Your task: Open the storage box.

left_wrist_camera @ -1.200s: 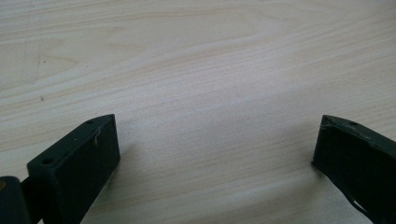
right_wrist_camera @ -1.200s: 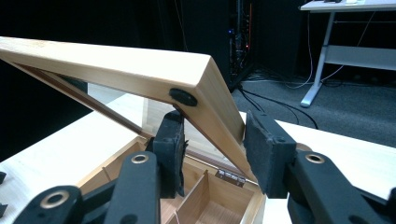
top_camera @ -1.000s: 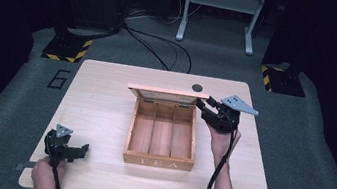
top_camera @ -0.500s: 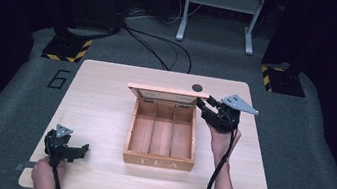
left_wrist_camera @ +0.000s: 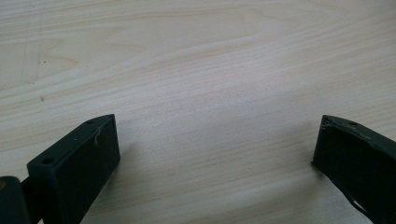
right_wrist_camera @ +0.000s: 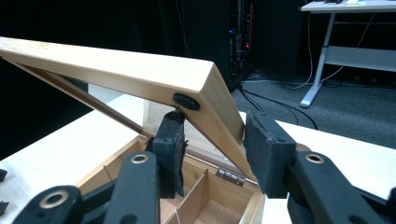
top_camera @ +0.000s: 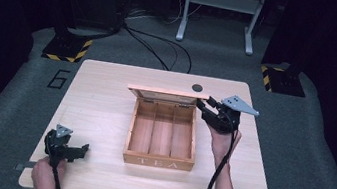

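We see a wooden tea box point(top_camera: 161, 139) at the centre of the table point(top_camera: 105, 95), its three compartments empty and the word TEA on the wall nearest the person. Its lid point(top_camera: 164, 94) stands raised at the box's 12 o'clock edge, hinged there, and across the last second it has hardly moved: in the high view the lid, the box and both hands sit where they were, so whatever opening was under way looks paused or finished. The right claw point(top_camera: 203, 107) is at the lid's 3 o'clock corner. In the right gripper view its jaws bracket the side rail of the lid point(right_wrist_camera: 140, 74), the left pad point(right_wrist_camera: 170, 140) against or just beside the inner face under a small dark bumper point(right_wrist_camera: 186, 101), and the right pad point(right_wrist_camera: 261, 149) close to the outer face. We cannot tell whether they are pressing the wood or merely straddling it, since a thin gap seems to remain on the outer side. The left claw point(top_camera: 81, 151) rests low near the table's 7 o'clock corner, well apart from the box, and in the left gripper view its jaws stand wide apart over bare wood point(left_wrist_camera: 201, 93). A small dark disc point(top_camera: 197, 87) lies on the table beyond the lid. We judge the box to be open, with the lid propped or steadied by the right hand point(top_camera: 223, 138), and with nothing yet to put inside.
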Motion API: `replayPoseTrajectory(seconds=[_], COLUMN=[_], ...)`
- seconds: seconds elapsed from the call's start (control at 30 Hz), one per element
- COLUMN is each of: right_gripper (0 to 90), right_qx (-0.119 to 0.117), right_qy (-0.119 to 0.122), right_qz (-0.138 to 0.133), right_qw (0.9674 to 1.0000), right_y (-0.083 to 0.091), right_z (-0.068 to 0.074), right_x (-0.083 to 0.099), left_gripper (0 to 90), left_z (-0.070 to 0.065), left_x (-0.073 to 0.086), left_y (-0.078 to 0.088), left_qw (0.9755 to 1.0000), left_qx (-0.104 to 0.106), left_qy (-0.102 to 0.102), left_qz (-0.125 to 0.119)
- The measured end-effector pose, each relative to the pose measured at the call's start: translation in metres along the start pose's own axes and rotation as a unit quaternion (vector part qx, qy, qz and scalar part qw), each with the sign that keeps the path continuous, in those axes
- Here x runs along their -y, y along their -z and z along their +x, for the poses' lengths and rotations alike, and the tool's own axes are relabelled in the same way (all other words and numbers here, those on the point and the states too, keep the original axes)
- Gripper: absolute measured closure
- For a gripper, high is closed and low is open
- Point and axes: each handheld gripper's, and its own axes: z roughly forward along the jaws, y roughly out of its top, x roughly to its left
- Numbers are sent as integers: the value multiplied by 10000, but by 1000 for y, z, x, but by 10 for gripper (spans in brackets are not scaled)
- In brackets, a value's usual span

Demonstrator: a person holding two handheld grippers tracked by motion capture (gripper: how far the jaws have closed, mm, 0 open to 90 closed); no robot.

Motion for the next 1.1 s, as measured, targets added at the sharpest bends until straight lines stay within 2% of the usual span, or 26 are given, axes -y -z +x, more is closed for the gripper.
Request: replayPoseTrajectory(seconds=[0.37, 1.1], right_gripper=[569, 563], right_qx=[-93, -174], right_qy=[-72, -40], right_qz=[-11, 89], right_qw=[9999, 9998], right_y=[7, 28], right_z=[3, 16], right_x=[7, 42], left_gripper=[3, 3], left_z=[0, 0], left_x=[0, 0], left_y=[0, 0], left_qw=[10000, 10000], left_qx=[-2, 7], left_qy=[-3, 22], left_qz=[-1, 18])
